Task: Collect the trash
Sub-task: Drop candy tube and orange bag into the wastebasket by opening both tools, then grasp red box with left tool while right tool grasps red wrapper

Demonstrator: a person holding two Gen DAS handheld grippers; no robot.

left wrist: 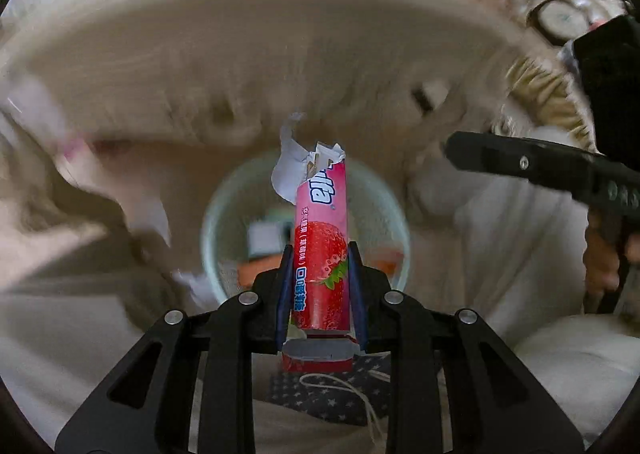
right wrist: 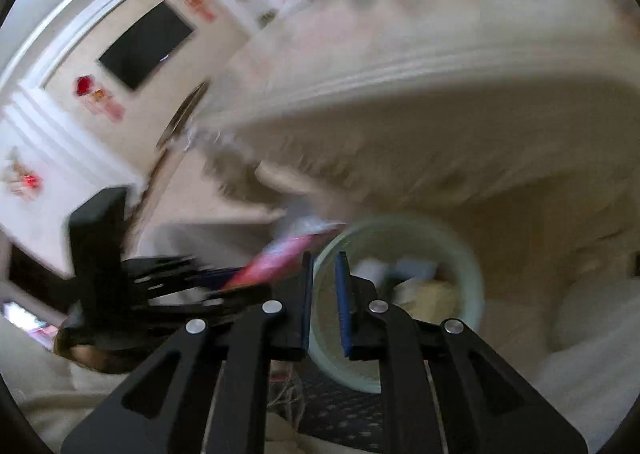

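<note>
Gripping a pink strawberry candy wrapper (left wrist: 320, 238) between its blue pads, the left gripper (left wrist: 320, 290) holds the tube upright, its torn white top end pointing away from the camera. Directly beyond it stands a pale green trash bin (left wrist: 212, 221), round and open, with paper and packaging scraps already inside. The right gripper (right wrist: 324, 302) has its jaws drawn nearly together with only a narrow gap and nothing between them; the bin (right wrist: 472, 266) lies just past its fingertips. In the right wrist view the wrapper (right wrist: 276, 258) shows as a pink blur at the bin's left rim, beside the other gripper. A cream tablecloth (left wrist: 280, 65) with a fringed edge hangs behind the bin.
</note>
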